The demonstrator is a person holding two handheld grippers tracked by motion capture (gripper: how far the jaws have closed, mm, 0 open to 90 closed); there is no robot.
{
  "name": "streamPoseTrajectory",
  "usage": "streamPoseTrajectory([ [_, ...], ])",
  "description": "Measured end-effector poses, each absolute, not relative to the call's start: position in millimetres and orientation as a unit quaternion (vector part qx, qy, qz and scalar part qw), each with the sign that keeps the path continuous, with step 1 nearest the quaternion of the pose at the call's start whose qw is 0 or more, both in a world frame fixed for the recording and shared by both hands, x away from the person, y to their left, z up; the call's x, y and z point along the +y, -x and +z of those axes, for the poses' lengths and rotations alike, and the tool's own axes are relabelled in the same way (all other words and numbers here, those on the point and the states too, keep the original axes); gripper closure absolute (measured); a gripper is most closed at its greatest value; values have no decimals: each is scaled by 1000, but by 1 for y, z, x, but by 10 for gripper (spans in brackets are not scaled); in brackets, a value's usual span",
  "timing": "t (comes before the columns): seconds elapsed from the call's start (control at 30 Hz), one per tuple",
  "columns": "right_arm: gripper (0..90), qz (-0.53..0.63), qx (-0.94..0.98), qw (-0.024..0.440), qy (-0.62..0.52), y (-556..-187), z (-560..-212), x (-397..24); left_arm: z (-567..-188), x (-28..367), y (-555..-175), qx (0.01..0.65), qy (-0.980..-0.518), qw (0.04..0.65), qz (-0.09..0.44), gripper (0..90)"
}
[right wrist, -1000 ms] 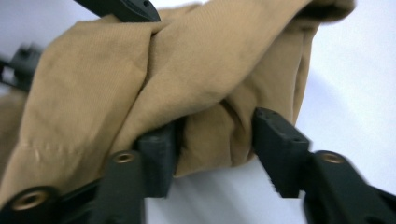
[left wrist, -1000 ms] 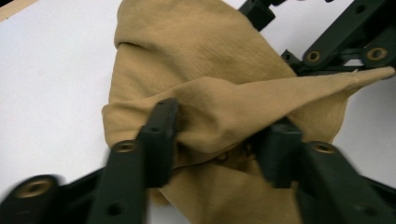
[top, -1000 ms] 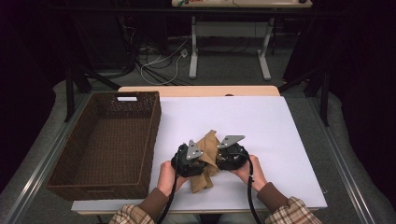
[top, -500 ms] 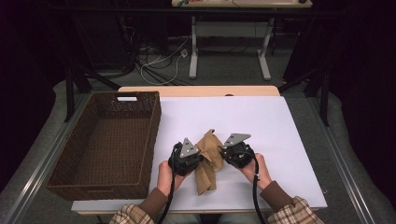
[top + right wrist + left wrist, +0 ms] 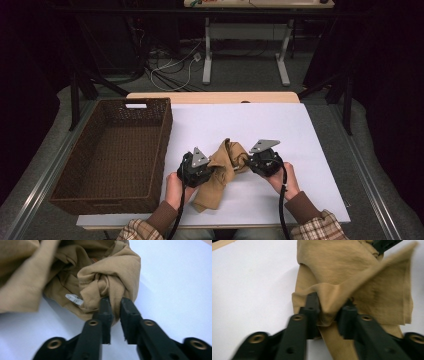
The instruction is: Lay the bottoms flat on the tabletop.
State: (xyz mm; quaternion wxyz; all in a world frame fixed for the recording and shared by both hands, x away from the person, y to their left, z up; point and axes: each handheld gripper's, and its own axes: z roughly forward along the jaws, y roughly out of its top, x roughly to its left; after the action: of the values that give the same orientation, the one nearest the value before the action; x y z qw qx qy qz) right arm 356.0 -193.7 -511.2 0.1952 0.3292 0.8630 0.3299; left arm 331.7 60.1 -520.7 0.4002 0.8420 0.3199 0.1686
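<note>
A white sheet (image 5: pixel 280 125) is covering a wooden table (image 5: pixel 212 97), with a brown wicker basket (image 5: pixel 112 155) sitting on its left side. Grey carpet (image 5: pixel 240 75) is stretching beyond, where cables (image 5: pixel 172 67) are lying near the white legs of a desk (image 5: pixel 245 50). Dark curtains (image 5: pixel 380 60) are hanging all around, leaving the room dim.

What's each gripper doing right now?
Left gripper: shut on the crumpled tan cloth garment, jaws just reopening slightly.
Right gripper: shut on the same garment's fold, likewise.
</note>
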Motion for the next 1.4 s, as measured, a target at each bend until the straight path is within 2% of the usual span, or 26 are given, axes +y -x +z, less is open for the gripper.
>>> streamPoseTrajectory([
  [0.03, 647, 331, 861, 201, -330, -355, -510, -194, -519, 60, -331, 318, -842, 400, 172, 612],
  [0.1, 569, 340, 859, 197, -329, -353, -506, -194, -516, 60, -329, 318, -842, 400, 171, 524],
  [0.13, 498, 343, 858, 198, -327, -352, -505, -193, -515, 59, -328, 315, -844, 399, 168, 482],
  [0.23, 394, 342, 864, 184, -320, -351, -506, -188, -514, 55, -325, 307, -848, 399, 163, 381],
  [0.3, 349, 331, 869, 179, -322, -353, -512, -183, -514, 50, -323, 298, -852, 399, 162, 335],
  [0.4, 351, 318, 873, 181, -323, -356, -520, -179, -516, 41, -323, 276, -863, 387, 171, 301],
  [0.47, 409, 305, 877, 188, -322, -357, -524, -178, -520, 36, -324, 265, -869, 382, 171, 338],
  [0.67, 538, 310, 874, 188, -324, -358, -523, -181, -536, 32, -331, 268, -874, 370, 165, 612],
  [0.87, 605, 308, 874, 188, -325, -357, -521, -185, -538, 38, -335, 276, -870, 377, 159, 785],
  [1.03, 622, 312, 871, 187, -329, -357, -518, -189, -536, 40, -334, 283, -868, 373, 163, 829],
  [1.4, 610, 319, 862, 186, -348, -360, -512, -206, -529, 52, -330, 306, -862, 368, 166, 832],
])
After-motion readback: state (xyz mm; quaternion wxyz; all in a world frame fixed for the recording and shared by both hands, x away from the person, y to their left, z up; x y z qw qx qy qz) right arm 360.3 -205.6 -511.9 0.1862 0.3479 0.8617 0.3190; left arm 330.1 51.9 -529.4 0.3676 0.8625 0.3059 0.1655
